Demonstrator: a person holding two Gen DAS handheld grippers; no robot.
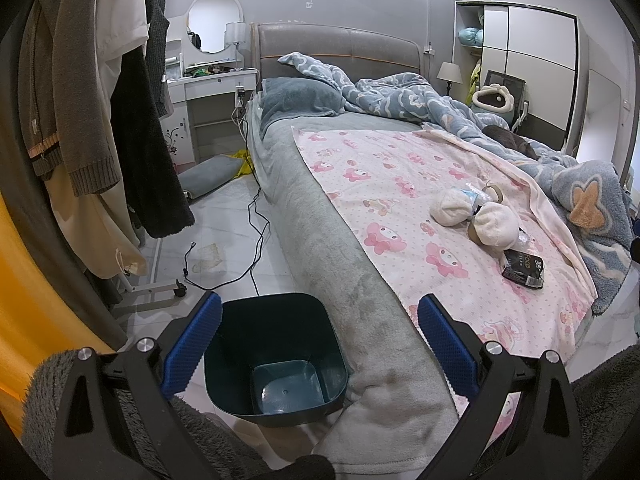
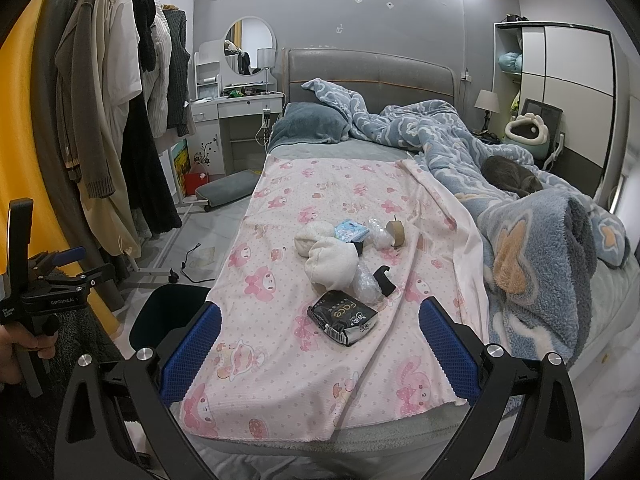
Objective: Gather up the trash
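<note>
Our left gripper (image 1: 320, 344) hangs wide apart over the bin (image 1: 276, 360); our right gripper (image 2: 320, 348), fingers wide, faces the black packet (image 2: 343, 317) at 12 o'clock.

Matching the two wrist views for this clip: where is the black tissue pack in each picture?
Left wrist: the black tissue pack lies at the right, on the pink cartoon sheet, nearest of the clutter to the foot of the bed.
Right wrist: the pack lies just below the picture's centre, between the open right gripper fingers' line of sight.
Shared landmark: the white plush slippers just beyond the pack.
</note>
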